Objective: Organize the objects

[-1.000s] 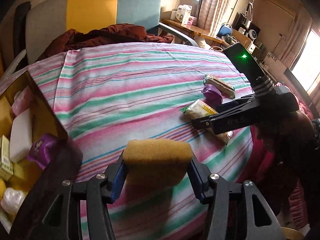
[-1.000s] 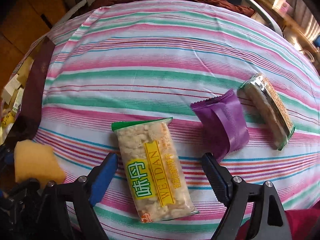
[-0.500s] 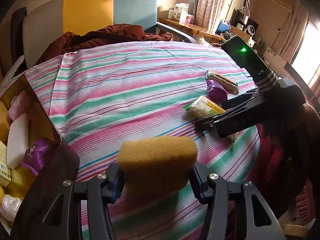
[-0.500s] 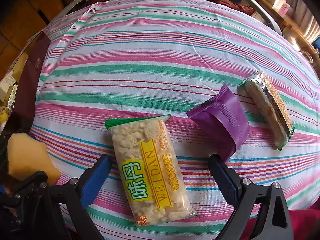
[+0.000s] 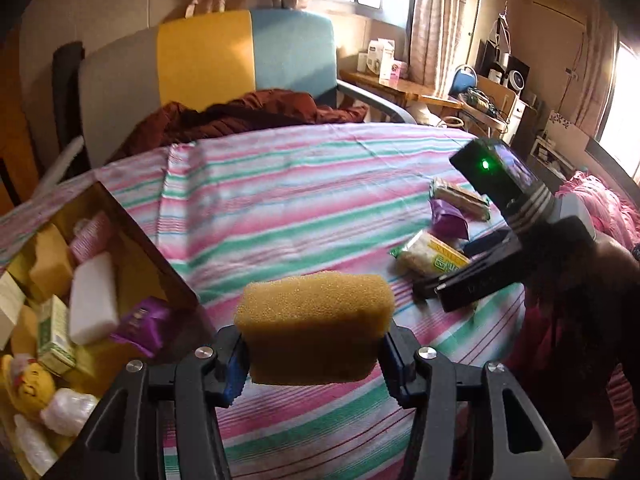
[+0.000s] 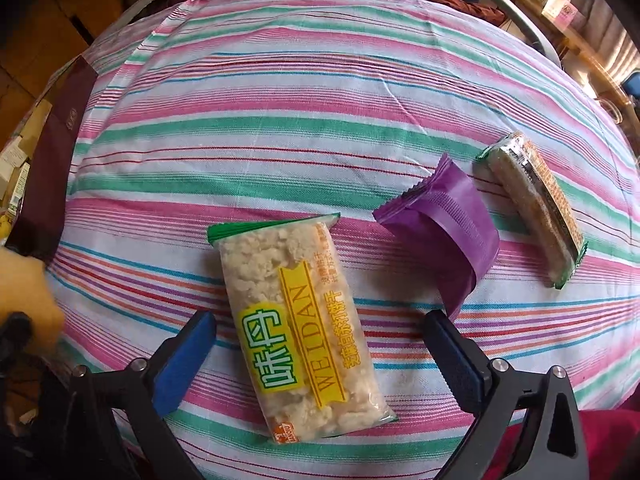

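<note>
My left gripper [image 5: 314, 354] is shut on a yellow sponge [image 5: 314, 326], held above the striped tablecloth [image 5: 280, 208] beside an open box [image 5: 132, 240] at the left. My right gripper [image 6: 320, 340] is open, its jaws on either side of a clear rice-cracker packet [image 6: 296, 320] with a yellow label lying on the cloth. A purple packet [image 6: 444, 236] and a green-edged snack bar [image 6: 532, 212] lie to the packet's right. The right gripper also shows in the left wrist view [image 5: 436, 284], over the same packet [image 5: 428, 258].
The box holds a white bar [image 5: 94, 296], a purple sachet [image 5: 144, 326], a green carton [image 5: 54, 334], sponges and a yellow toy [image 5: 26, 386]. A chair [image 5: 208, 64] with a brown garment [image 5: 240, 114] stands behind the table. Cluttered shelves stand at the far right.
My left gripper has lifted and swung left with the sponge, bringing the box further into view. My right gripper has advanced so its jaws sit further along the rice-cracker packet.
</note>
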The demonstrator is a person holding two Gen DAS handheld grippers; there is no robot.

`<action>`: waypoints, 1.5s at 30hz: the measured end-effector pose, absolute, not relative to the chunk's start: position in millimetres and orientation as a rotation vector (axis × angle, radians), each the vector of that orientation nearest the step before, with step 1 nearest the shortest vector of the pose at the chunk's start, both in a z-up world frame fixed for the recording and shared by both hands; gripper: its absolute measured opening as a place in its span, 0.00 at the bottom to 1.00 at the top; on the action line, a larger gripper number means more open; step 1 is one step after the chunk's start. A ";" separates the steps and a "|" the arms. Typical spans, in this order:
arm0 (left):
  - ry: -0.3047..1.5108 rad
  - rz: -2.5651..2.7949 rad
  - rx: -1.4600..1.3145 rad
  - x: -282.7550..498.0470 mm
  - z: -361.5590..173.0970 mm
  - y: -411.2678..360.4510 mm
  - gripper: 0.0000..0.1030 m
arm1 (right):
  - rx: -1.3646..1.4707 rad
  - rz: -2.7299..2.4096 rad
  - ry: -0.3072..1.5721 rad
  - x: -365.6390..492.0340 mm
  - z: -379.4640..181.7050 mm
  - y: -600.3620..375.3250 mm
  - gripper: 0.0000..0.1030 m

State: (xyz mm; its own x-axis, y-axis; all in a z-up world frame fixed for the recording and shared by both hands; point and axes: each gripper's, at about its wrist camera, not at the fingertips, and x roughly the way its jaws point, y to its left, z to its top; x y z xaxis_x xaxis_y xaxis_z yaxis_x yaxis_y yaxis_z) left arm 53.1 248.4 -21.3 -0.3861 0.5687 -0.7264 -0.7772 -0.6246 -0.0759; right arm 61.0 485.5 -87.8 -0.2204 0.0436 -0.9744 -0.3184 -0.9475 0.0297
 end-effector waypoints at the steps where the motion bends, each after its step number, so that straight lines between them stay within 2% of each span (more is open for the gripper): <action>1: 0.348 2.069 -0.938 52.7 -20.2 247.1 0.53 | -1.792 2.260 0.334 63.3 -88.2 483.7 1.00; 22: 0.270 2.065 -0.936 52.2 -14.5 224.8 0.54 | -1.653 2.191 0.416 108.3 -81.3 452.1 1.00; 24: 0.266 2.062 -0.941 52.4 -15.2 223.3 0.54 | -1.634 2.199 0.414 114.1 -78.9 447.8 0.96; 25: 0.262 2.061 -0.943 52.5 -15.6 222.7 0.54 | -1.625 2.210 0.403 116.7 -77.1 442.2 0.90; 27: 0.258 2.059 -0.951 52.1 -16.1 222.2 0.54 | -1.608 2.247 0.365 122.1 -73.2 431.3 0.74; 29: 0.256 2.056 -0.952 52.2 -16.1 222.1 0.54 | -1.596 2.277 0.337 127.4 -67.5 420.0 0.49; 33: 0.258 2.053 -0.946 53.4 -14.7 220.3 0.54 | -1.564 2.300 0.344 137.9 -67.1 413.5 0.47; 42: 0.198 2.088 -0.939 49.9 1.0 197.0 0.54 | -1.414 2.469 0.691 153.8 -54.1 421.5 0.46; 45: 0.166 2.109 -0.945 45.6 6.3 183.7 0.54 | -1.388 2.530 0.716 144.0 -40.7 410.4 0.46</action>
State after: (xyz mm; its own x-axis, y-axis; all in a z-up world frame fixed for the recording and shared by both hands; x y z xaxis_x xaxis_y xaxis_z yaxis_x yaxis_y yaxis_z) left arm 45.6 183.7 6.3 -0.4000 0.6192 -0.6757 -0.7173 -0.6704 -0.1898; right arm 144.0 410.4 -40.7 -0.5532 -0.0804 -0.8291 -0.3661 -0.8706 0.3287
